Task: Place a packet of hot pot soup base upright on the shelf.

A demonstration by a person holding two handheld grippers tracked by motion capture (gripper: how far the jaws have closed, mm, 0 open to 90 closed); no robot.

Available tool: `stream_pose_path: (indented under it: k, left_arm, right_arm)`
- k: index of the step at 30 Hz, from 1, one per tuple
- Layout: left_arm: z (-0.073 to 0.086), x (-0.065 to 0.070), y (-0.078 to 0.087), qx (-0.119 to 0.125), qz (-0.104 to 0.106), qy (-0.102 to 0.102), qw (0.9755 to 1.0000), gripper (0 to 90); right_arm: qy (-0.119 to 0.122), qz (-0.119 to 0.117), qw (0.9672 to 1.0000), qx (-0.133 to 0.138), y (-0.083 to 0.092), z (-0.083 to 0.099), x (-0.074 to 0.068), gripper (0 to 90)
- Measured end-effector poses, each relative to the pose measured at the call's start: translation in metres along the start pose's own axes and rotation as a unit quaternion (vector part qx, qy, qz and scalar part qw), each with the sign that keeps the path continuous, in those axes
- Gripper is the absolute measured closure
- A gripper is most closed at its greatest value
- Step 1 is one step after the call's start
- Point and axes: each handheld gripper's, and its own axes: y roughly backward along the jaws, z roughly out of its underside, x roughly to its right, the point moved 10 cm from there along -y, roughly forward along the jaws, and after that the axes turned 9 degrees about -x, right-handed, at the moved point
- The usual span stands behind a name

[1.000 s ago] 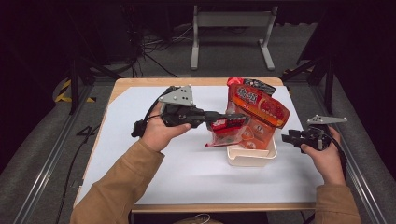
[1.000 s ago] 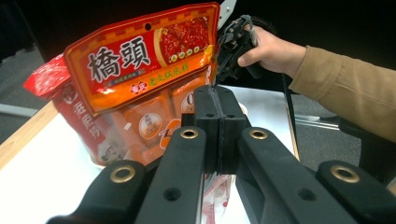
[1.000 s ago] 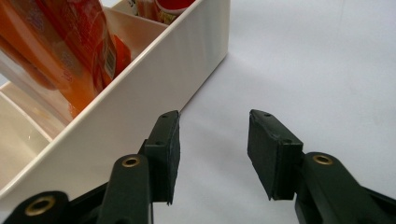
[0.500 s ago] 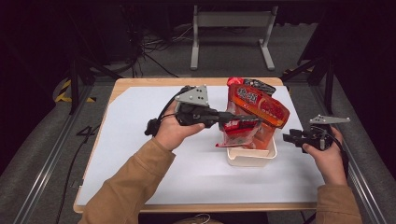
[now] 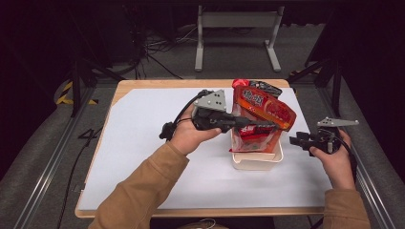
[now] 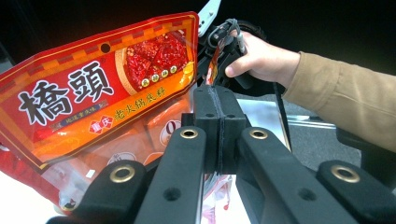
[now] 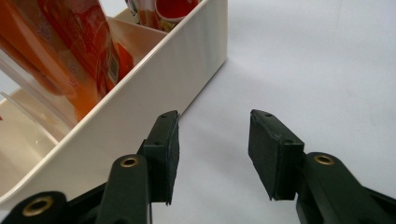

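- Nearest, at the counter's right edge, the right gripper [image 5: 297, 140] rests with its jaws spread and nothing between them, just beside the outer wall of the cream rectangular plastic tub [image 7: 154, 74].
- Further in, the left gripper [image 5: 267, 127] has its jaws pressed together on a thin clear packet edge [image 6: 211, 70] over the tub [image 5: 255, 162].
- Behind, the red and orange glossy hotpot seasoning pouch [image 5: 265, 109] stands tilted in the tub, on the white counter [image 5: 143, 143].

Lab, dark room, floor cables [image 5: 162, 45], framed table [image 5: 143, 88]
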Motion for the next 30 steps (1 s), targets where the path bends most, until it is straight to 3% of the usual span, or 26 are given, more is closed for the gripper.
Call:
stream_pose_path:
  k: [10,30]
  left_arm:
    - [-0.002,0.003,-0.013,0.01,0.007,-0.007,0.9999,90.0]
    - [0.004,0.005,-0.042,0.005,0.02,-0.012,0.9997,90.0]
  right_arm:
    - [-0.002,-0.002,1.0,0.0,0.0,0.0,0.0,52.9]
    - [-0.004,-0.003,1.0,0.003,0.001,0.0,0.002,52.1]
